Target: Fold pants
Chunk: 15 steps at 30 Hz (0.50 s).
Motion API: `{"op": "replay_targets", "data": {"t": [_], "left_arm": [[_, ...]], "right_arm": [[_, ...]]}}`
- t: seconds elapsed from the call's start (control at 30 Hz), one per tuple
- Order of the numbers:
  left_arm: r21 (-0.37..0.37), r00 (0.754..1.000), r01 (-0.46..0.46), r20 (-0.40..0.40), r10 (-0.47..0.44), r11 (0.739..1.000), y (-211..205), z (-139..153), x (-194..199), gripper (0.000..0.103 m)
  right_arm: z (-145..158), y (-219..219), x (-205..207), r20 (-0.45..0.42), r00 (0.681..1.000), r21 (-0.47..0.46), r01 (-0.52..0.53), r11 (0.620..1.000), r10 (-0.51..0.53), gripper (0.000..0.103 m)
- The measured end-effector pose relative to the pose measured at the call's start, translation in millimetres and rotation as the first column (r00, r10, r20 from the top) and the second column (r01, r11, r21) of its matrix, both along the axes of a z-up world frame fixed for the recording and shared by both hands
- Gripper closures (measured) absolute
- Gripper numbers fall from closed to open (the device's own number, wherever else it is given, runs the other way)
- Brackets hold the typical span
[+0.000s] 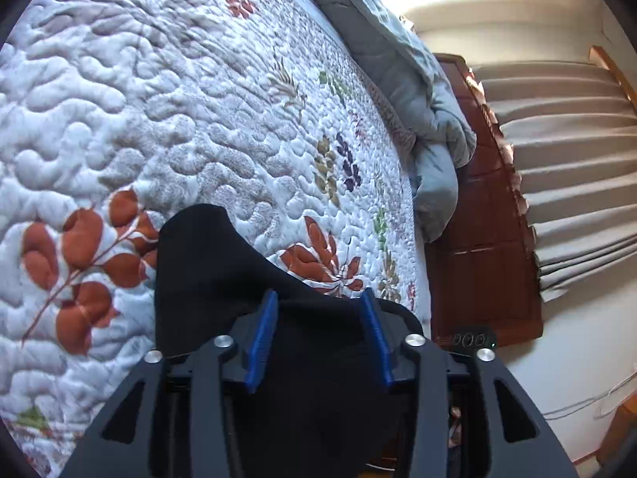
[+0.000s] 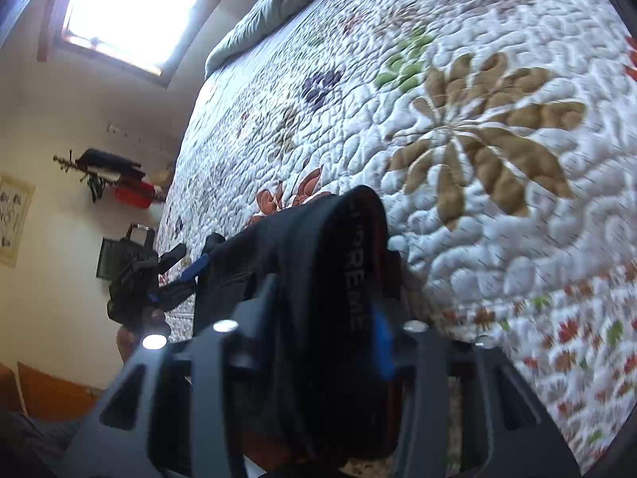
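We see the pants [image 1: 239,279] as plain black cloth, bunched and lifted above the quilt [image 1: 159,119] on the bed. In the left view, our left claw [image 1: 320,310] has its 2 blue pads [image 1: 262,338] set apart with a thick fold of cloth filling the gap between them, gripped. In the right view, our right claw [image 2: 322,306] is clamped on the pants [image 2: 318,279] at the waistband [image 2: 354,263], which carries pale lettering. Only the right view shows that band, the other claw [image 2: 195,269] holding the far end, and a window [image 2: 139,8]. Only the left view shows a curtain [image 1: 565,159] and a wooden headboard [image 1: 485,239].
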<state>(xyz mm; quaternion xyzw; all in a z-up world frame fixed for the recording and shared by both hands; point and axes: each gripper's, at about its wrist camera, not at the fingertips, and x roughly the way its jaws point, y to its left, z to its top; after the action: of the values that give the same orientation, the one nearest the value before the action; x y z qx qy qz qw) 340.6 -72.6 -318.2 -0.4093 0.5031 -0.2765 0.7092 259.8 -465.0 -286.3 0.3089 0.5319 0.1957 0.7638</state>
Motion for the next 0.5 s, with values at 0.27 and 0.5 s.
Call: {"op": "replay_targets", "data": {"t": [0.27, 0.5], "left_arm": [[0.057, 0.992, 0.057, 0.107, -0.063, 0.997, 6, 36, -51, 0.042], [0.19, 0.987, 0.143, 0.048, -0.155, 0.971, -23, 16, -70, 0.042]], "right_arm": [[4, -20, -69, -0.045, 0.994, 0.058, 0.103, 0.993, -0.1, 0.033], [-7, -4, -74, -0.06, 0.991, 0.026, 0.122, 0.992, -0.121, 0.076]]}}
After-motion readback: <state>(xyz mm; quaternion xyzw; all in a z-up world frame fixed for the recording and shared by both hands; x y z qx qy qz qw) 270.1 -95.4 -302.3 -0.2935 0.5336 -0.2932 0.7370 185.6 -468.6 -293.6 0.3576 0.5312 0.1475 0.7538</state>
